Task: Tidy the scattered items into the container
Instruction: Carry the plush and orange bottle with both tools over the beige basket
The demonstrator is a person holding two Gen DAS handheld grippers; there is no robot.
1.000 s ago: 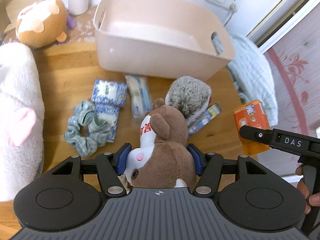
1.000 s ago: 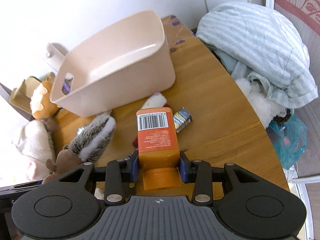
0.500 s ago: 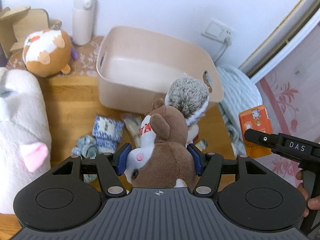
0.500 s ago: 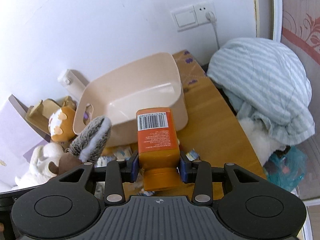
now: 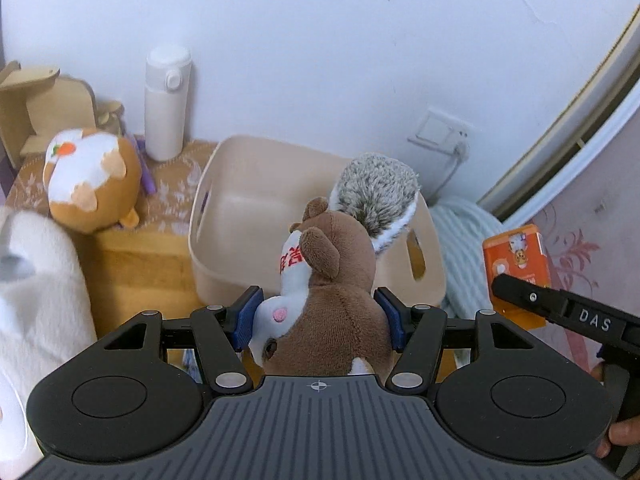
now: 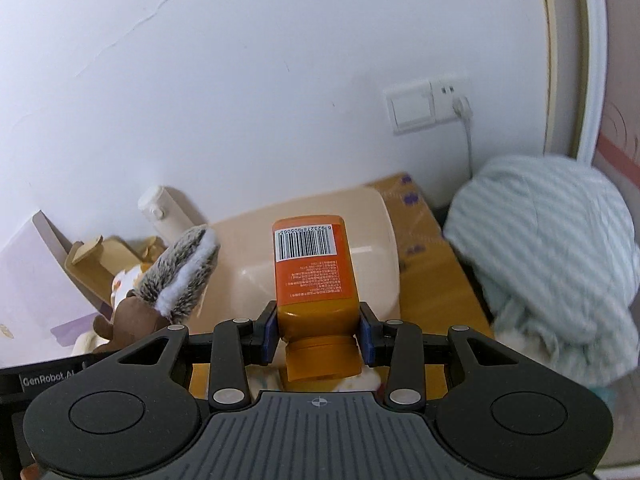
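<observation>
The beige container (image 5: 430, 276) sits on the wooden table (image 5: 140, 264) just ahead and below, still empty as far as I can see. My left gripper (image 5: 318, 320) clamps the plush squirrel (image 5: 332, 280), and my right gripper (image 6: 318, 334) pinches the orange bottle (image 6: 314, 276), both lifted clear. I judge this the carry step: next I bring each over the rim and release.
</observation>
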